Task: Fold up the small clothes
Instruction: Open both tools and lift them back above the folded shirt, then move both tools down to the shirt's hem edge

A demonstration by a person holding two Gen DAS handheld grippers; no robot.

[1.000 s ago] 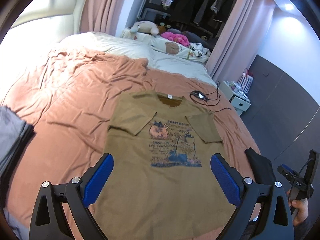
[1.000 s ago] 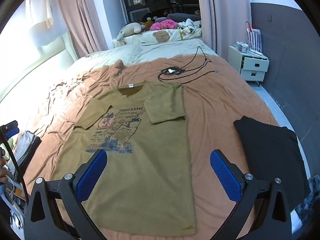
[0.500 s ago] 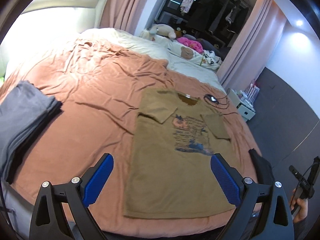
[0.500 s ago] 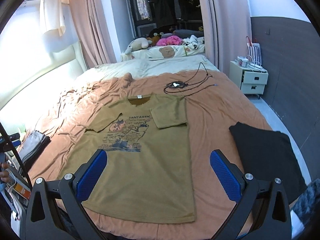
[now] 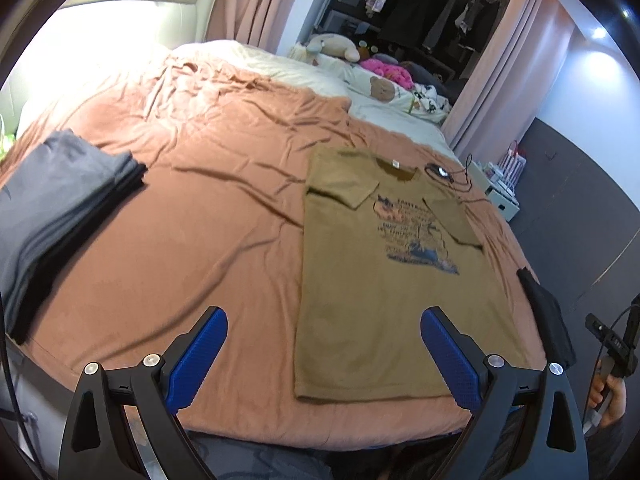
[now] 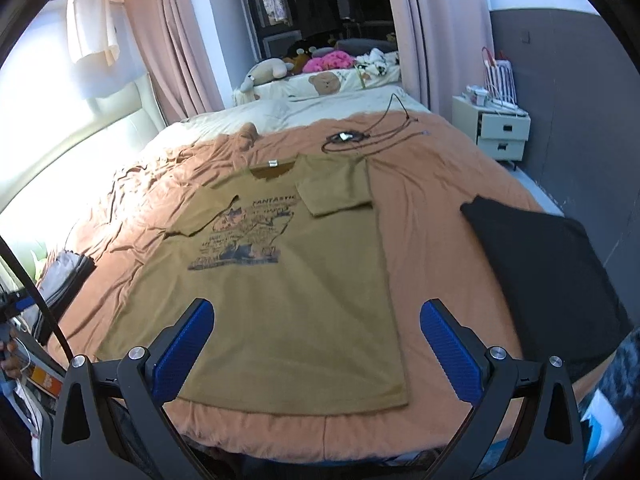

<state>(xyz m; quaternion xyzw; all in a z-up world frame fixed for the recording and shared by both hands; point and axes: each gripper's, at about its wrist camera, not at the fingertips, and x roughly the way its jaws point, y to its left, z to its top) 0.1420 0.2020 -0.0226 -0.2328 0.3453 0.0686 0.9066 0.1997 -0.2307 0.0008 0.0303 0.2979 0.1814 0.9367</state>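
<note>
An olive-brown T-shirt (image 5: 384,272) (image 6: 288,276) with a blue and orange print lies flat on the salmon bedspread, both sleeves folded in over the chest. My left gripper (image 5: 324,344) hangs open above the bed's near edge, left of the shirt's hem, holding nothing. My right gripper (image 6: 316,336) is open too, over the shirt's lower half near the hem, with nothing between its blue pads.
A folded grey stack (image 5: 52,216) (image 6: 64,280) lies at the bed's left edge, a folded black garment (image 6: 548,276) (image 5: 544,320) at the right. A black cable (image 6: 360,136) lies beyond the collar. Pillows and plush toys (image 6: 320,72) fill the far end; a nightstand (image 6: 500,132) stands right.
Both grippers have pulled back and risen from the shirt. The left view has swung leftward, bringing the grey stack into sight. The shirt has not moved.
</note>
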